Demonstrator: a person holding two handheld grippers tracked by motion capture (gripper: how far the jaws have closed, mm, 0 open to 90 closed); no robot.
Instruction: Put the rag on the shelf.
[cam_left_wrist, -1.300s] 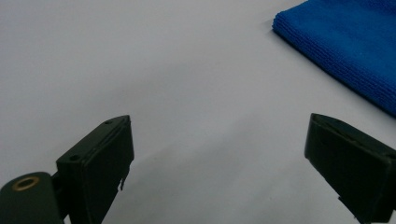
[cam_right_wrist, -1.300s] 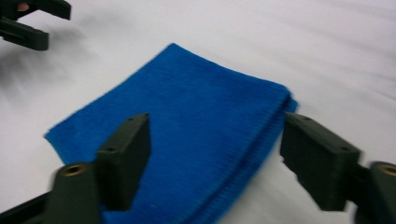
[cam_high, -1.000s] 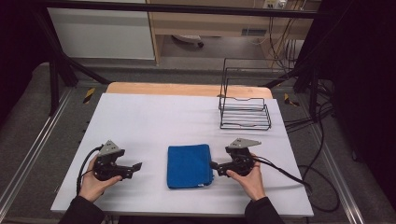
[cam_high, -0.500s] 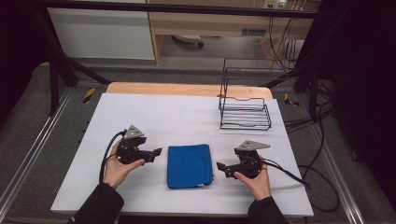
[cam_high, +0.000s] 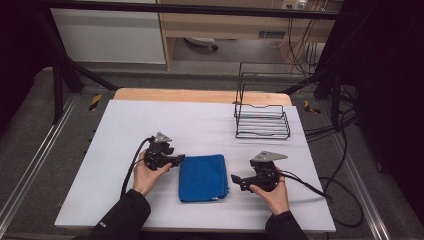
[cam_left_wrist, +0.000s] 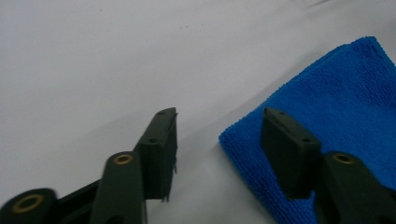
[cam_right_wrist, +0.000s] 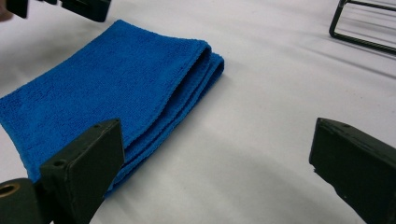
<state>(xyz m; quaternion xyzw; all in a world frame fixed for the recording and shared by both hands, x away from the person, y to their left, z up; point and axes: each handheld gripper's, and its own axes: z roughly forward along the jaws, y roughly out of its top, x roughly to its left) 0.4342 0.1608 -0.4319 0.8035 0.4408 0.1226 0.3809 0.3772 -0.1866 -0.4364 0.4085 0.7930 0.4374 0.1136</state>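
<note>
A white table (cam_high: 150, 125) stands in a dim room, with a strip of pale wood along its far edge and dark floor and metal rails around it. On it, a little toward six o'clock from the middle, lies a folded blue cloth (cam_high: 202, 177), flat, in several layers.

The left gripper (cam_high: 177, 160) sits at nine o'clock of the cloth, level with its far corner on that side, held in the person's left hand (cam_high: 145, 175) with its cable looping back toward the sleeve. In the left gripper view its jaws straddle the cloth's corner: one hangs over bare table, the other over the blue pile (cam_left_wrist: 336, 102). They have just been closing and now stand about half apart, with the cloth's edge between them and neither pad pressing on it.

The right gripper (cam_high: 235, 179) is at three o'clock of the cloth, just beside its folded edge, held in the right hand (cam_high: 272, 192). Its jaws stand wide apart with nothing gripped; in the right gripper view the stacked folds (cam_right_wrist: 140, 88) lie near one jaw, and white table lies between the two.

A black wire rack (cam_high: 262, 117) stands at one o'clock of the cloth, well apart from it.
</note>
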